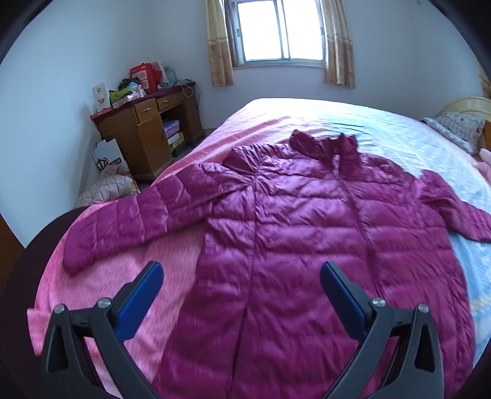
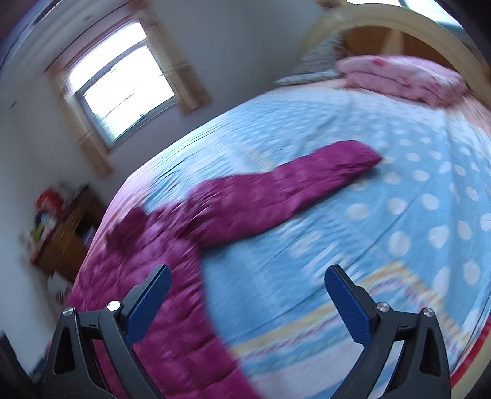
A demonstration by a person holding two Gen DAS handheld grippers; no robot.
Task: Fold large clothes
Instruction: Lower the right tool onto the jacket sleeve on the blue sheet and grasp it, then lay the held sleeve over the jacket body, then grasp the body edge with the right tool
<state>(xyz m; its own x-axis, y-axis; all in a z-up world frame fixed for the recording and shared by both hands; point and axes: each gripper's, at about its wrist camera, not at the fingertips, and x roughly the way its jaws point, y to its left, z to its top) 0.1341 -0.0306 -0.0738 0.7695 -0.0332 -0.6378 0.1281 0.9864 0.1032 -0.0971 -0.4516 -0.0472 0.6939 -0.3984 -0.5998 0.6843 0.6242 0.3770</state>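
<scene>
A magenta quilted puffer jacket (image 1: 307, 230) lies spread flat on the bed, front up, collar toward the window. Its left sleeve (image 1: 122, 224) stretches out over the pink cover and its right sleeve (image 2: 291, 184) reaches across the blue dotted sheet. My left gripper (image 1: 242, 273) hovers open above the jacket's lower left body, nothing between its blue pads. In the blurred right wrist view, my right gripper (image 2: 248, 276) is open too, above the jacket's right edge (image 2: 172, 307) and the sheet beside it, holding nothing.
The bed (image 1: 414, 129) carries a pink cover on the left and a blue sheet on the right. Pillows and a folded pink quilt (image 2: 399, 76) sit by the headboard (image 2: 399, 24). A cluttered wooden desk (image 1: 147, 129) stands left of the bed under the window (image 1: 279, 30).
</scene>
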